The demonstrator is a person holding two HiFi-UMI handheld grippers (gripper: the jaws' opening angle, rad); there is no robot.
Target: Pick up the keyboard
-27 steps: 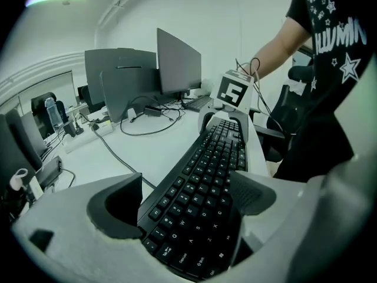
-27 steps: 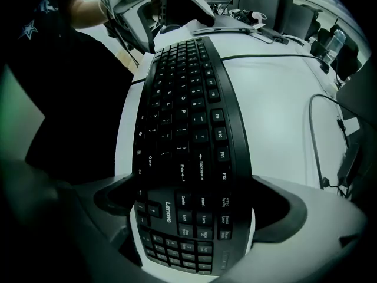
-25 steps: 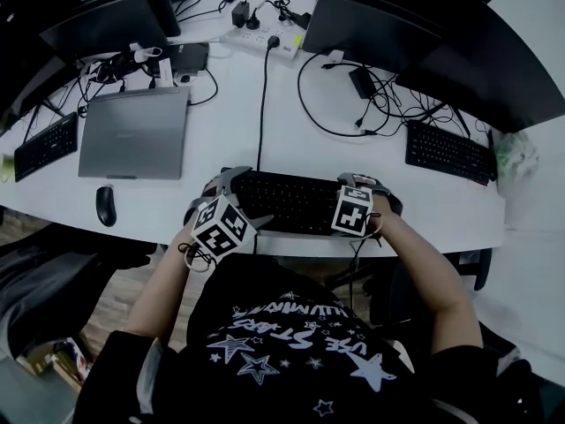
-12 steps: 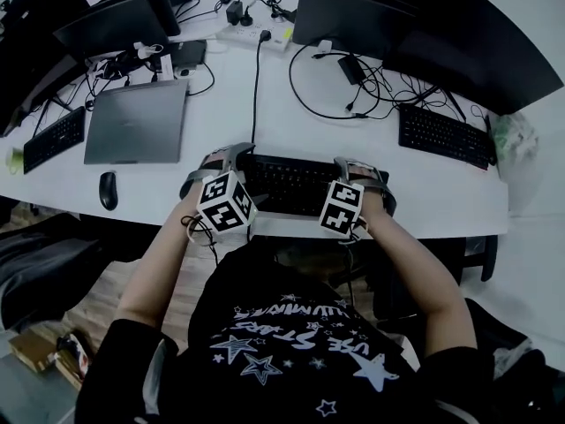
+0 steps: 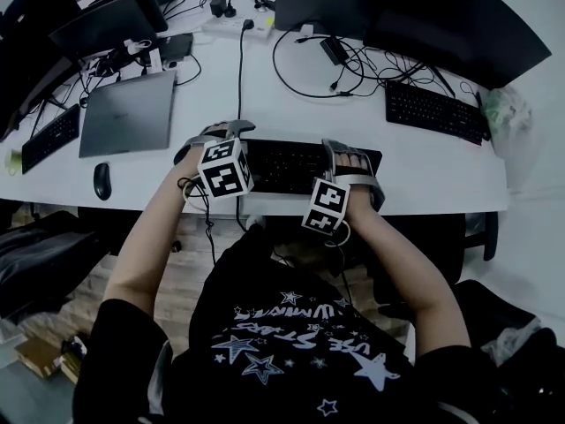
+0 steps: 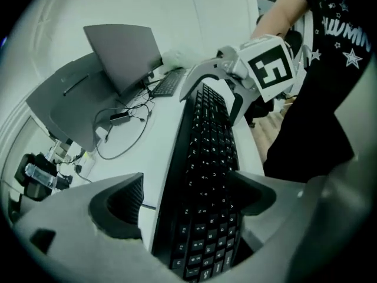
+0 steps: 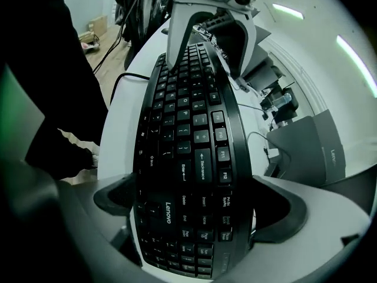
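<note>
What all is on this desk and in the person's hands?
Full-size Lenovo keyboard: one, black, near desk edge, between the grippers.
Other keyboards: two, black, far right and far left.
Closed laptop: one, grey, left.
Computer mouse: one, black, left, near edge.
Monitors: several, dark, along the back.
Power strip: one, white, back centre.
Cables: many, black, mid-desk.
Desk: one, white.
Left gripper: one, grey, fingers gripping the keyboard's left end.
Right gripper: one, grey, fingers gripping its right end.

From the black keyboard (image 5: 284,166), 11 o'clock is crossed by a thin black cable (image 5: 239,87); white tabletop (image 5: 309,124) is left bare at 12 o'clock.
</note>
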